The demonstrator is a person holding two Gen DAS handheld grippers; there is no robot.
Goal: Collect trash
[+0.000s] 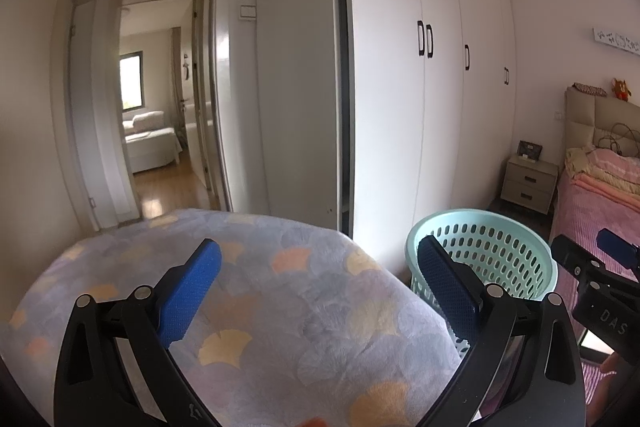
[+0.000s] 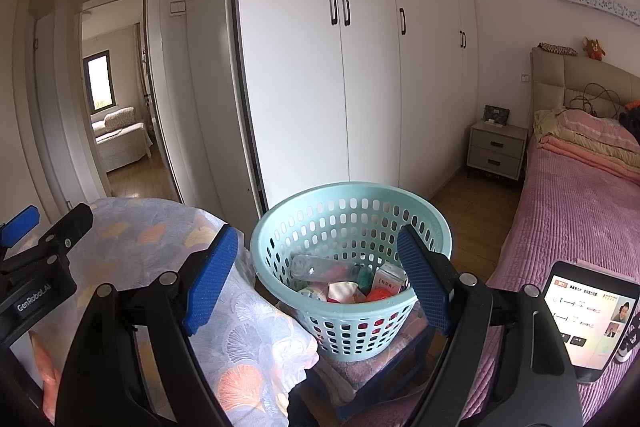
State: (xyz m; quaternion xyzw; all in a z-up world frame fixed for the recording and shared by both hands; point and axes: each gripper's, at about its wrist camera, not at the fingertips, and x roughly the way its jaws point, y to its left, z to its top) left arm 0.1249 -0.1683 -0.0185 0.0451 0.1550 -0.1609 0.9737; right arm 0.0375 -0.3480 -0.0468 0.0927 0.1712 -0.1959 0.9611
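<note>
Pale-green perforated basket (image 2: 352,267), holding collected trash (image 2: 352,285), sits just ahead between the right gripper's (image 2: 320,267) wide-apart, empty jaws; left gripper (image 1: 320,281) likewise spread; careless advance might tip it.

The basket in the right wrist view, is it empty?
No, the light blue basket already holds several pieces of trash, among them a clear plastic bottle and a small carton.
</note>
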